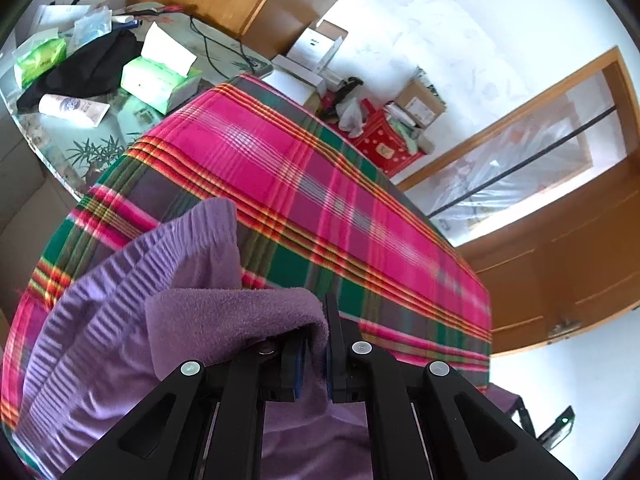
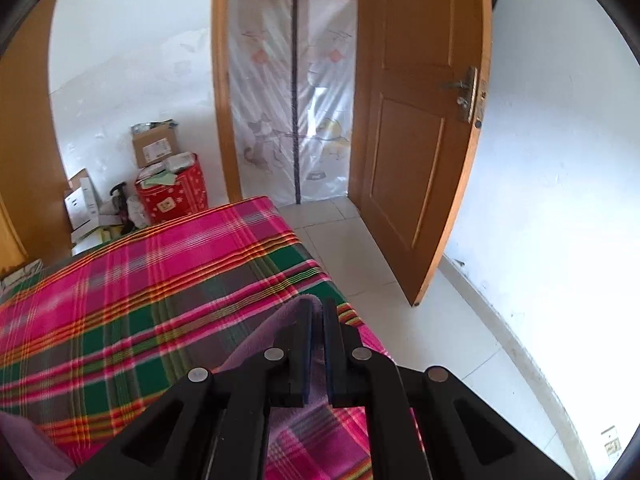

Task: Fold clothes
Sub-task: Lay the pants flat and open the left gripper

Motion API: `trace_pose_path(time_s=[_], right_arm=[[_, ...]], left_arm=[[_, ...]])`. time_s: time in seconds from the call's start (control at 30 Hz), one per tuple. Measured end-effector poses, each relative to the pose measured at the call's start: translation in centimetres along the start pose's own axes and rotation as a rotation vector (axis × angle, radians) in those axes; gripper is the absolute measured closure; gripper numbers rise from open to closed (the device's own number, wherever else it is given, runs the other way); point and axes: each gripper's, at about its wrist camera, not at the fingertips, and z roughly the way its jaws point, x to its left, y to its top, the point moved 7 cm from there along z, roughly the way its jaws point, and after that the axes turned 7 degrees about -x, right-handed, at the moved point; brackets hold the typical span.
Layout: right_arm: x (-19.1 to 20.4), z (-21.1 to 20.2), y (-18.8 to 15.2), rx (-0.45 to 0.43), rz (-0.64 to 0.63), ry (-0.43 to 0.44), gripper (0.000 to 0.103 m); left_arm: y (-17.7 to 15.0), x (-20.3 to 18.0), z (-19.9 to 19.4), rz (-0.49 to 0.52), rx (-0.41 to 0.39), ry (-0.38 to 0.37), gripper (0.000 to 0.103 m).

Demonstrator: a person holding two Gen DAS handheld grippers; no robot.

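Pinching one purple garment [image 1: 132,320] between them, two tools grip it: the left tool [image 1: 316,344] and the right tool [image 2: 318,340], each clamped on an edge. It hangs lower left over the plaid bed [image 1: 320,184], ribbed band running diagonally upward.

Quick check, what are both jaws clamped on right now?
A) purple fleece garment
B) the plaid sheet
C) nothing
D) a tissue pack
A: the left gripper and the right gripper each pinch a fold of the purple garment above the plaid sheet.
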Motion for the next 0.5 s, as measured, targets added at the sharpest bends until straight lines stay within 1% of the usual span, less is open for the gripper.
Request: trace_pose_path(time_s=[0.3, 0.5], right_arm=[[1.7, 3.9, 0.0, 0.024, -0.046, -0.048, 0.098], [2.3, 5.7, 0.0, 0.022, -0.080, -0.089, 0.098]], left_arm=[[1.1, 0.9, 5.1, -0.026, 0.037, 0.065, 0.096], [1.7, 1.1, 6.9, -0.036, 0.048, 0.087, 0.096]])
